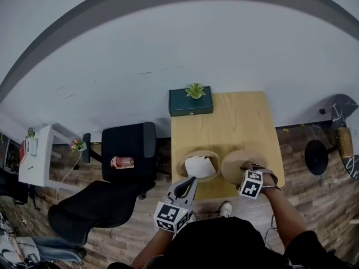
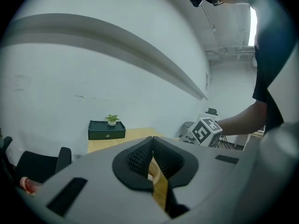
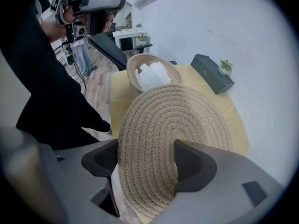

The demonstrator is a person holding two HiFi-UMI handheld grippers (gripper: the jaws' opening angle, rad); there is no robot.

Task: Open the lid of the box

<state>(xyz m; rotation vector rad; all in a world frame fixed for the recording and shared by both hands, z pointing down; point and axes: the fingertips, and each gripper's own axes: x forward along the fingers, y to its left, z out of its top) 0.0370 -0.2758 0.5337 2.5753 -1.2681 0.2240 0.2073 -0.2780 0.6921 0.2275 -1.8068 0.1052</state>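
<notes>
Lid's already off, so what's left is parking it somewhere sane. The right gripper (image 3: 145,162) has its jaws clamped on the near edge of the woven lid (image 3: 173,120), one pad on each face. The rest of the disc sticks out ahead of the jaws over the wooden table (image 1: 241,116). The round woven basket (image 3: 133,71) it belongs to sits further out, ahead and left of those jaws, open with white paper (image 3: 152,76) inside.

The left gripper (image 2: 152,146) is pinched closed on nothing and held off to the side, well apart from the basket.

If this were me: level the lid first, lower it beside the basket, and only let go once it's resting flat. I can't tell whether it's touching the table.

It's round, so no real long axis. It's tilted, flat face slanting toward the right jaw, far rim pointing straight away from the jaws.
</notes>
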